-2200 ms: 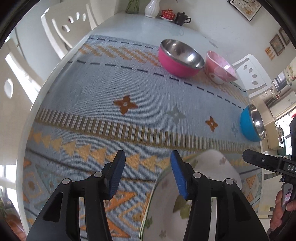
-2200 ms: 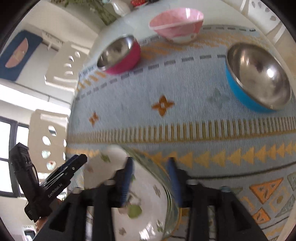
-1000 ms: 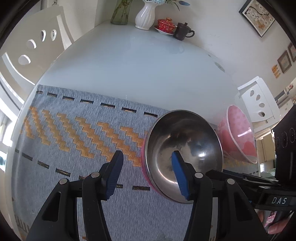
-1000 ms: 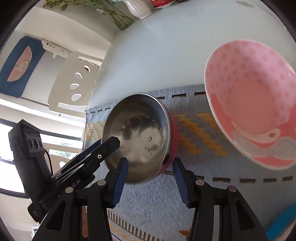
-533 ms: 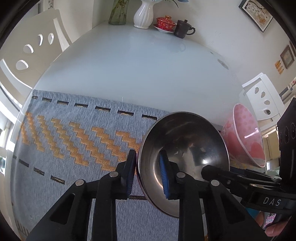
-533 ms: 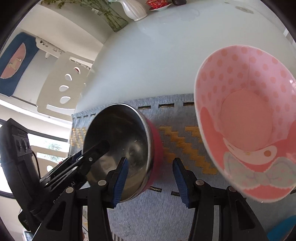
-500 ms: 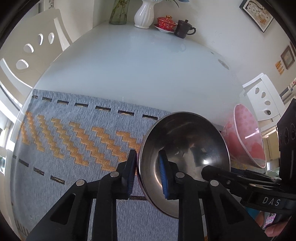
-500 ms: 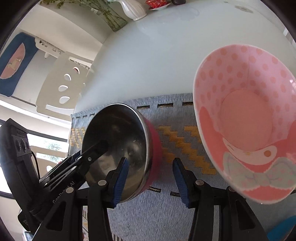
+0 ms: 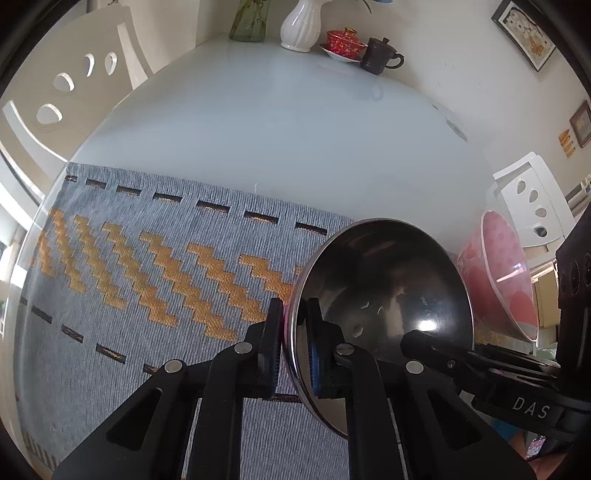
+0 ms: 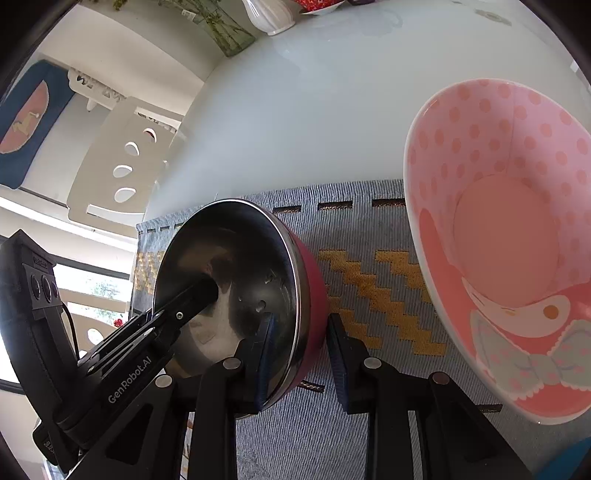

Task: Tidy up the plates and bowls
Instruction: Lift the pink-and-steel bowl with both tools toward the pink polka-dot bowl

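A steel bowl with a pink outside point(image 9: 388, 288) stands tilted on the grey and orange mat point(image 9: 147, 258). My left gripper point(image 9: 293, 310) is shut on its near left rim, one pad inside and one outside. In the right wrist view the same bowl point(image 10: 229, 266) has its opposite rim between the fingers of my right gripper point(image 10: 301, 321). Those jaws are closing, with a thin gap still showing at the pink wall. A pink dotted bowl point(image 10: 506, 221) sits just to the right of it, also seen in the left wrist view point(image 9: 495, 273).
The white table point(image 9: 277, 129) stretches beyond the mat. A white vase point(image 9: 301, 26), a red lidded cup point(image 9: 345, 40) and a dark mug point(image 9: 380, 57) stand at its far edge. White chairs point(image 9: 70, 85) flank the table. A blue bowl's edge point(image 10: 569, 458) shows at lower right.
My left jaws have closed onto the steel bowl's rim and the bowl has tipped up. The right jaws have narrowed around the opposite rim.
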Demonstrator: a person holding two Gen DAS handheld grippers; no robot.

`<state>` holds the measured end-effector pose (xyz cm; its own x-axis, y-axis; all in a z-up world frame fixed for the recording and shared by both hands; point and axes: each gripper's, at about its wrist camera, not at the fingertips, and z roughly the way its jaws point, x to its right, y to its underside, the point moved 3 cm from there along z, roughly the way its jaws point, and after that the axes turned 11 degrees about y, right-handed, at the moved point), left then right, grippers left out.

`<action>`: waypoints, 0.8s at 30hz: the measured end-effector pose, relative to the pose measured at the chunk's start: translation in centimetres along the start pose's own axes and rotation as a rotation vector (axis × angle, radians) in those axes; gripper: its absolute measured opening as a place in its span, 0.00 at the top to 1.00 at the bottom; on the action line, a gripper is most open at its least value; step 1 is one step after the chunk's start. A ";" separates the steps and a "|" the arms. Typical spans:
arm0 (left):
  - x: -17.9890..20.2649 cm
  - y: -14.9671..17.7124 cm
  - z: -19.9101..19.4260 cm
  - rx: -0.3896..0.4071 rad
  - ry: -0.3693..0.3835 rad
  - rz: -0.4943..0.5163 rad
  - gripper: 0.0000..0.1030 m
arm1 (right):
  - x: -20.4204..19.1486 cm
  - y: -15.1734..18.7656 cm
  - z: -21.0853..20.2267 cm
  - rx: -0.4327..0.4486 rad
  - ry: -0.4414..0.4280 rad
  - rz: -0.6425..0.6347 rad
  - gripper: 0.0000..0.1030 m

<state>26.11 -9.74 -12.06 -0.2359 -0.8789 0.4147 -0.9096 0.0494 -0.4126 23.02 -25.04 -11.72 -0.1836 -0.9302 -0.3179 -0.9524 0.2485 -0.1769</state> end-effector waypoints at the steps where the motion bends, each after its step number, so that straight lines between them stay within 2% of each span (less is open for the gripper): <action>1: 0.0 0.0 0.0 -0.001 0.000 0.000 0.91 | 0.1 0.0 0.0 -0.001 -0.003 0.001 0.74; 24: 1.2 -0.5 -3.8 0.042 -0.026 0.029 0.91 | -1.3 0.2 -2.2 0.029 -0.036 -0.022 0.74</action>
<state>24.99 -9.01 -8.23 -0.2523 -0.8896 0.3808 -0.8871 0.0555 -0.4582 22.55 -24.39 -9.25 -0.1535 -0.9253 -0.3467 -0.9484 0.2365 -0.2112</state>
